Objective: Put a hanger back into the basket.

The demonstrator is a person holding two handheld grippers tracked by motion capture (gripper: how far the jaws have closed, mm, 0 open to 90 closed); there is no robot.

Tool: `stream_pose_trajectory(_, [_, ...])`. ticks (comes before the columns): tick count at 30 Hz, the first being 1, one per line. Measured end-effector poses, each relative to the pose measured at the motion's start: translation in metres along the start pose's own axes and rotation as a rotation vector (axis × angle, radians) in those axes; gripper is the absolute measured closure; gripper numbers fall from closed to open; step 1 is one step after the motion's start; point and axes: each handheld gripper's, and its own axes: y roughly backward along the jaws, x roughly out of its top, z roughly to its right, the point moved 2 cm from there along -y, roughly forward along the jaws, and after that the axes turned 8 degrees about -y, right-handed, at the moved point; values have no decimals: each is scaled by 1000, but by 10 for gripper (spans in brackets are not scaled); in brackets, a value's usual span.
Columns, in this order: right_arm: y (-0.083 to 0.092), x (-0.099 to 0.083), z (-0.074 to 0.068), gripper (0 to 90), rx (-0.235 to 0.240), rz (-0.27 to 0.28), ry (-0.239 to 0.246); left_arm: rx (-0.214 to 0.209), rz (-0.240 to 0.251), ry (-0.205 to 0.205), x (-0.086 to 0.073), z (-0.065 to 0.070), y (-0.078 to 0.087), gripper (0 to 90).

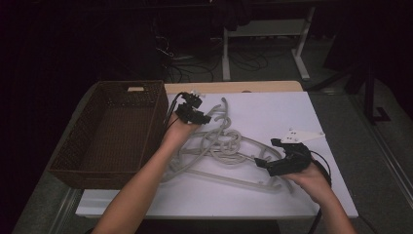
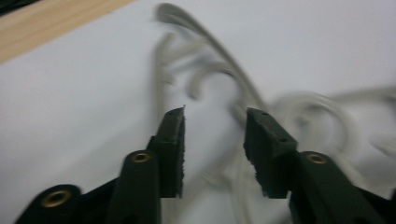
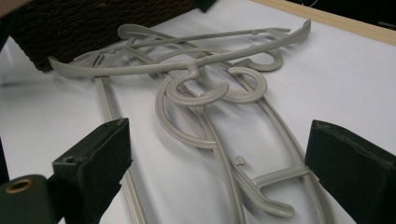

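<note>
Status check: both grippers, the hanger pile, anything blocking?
Left gripper open, over the pile's far end. Right gripper open wide, at its near end, nothing held. Grey hangers tangled, flat on the white table. Wicker basket left of pile, empty.

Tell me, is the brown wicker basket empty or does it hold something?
Empty, as far as visible: the wicker basket shows only its bare woven floor, and the grey hangers lie outside on the table.

White table (image 1: 272, 112): wicker basket (image 1: 109, 134), tangled grey hangers (image 1: 219, 146).
</note>
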Motion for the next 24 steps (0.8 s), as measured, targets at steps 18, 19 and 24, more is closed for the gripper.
stream_pose_trajectory(18, [-4, -4, 0, 68, -4, -17, -7, -68, -145, -84, -85, 46, 15, 900])
stream_pose_trajectory(19, [-4, -4, 1, 68, -4, -18, -7, -75, -152, -83, -85, 47, 14, 900])
stream_pose_trajectory(24, [-4, -4, 2, 69, -2, -19, -9, -95, -160, -87, -84, 51, 13, 900])
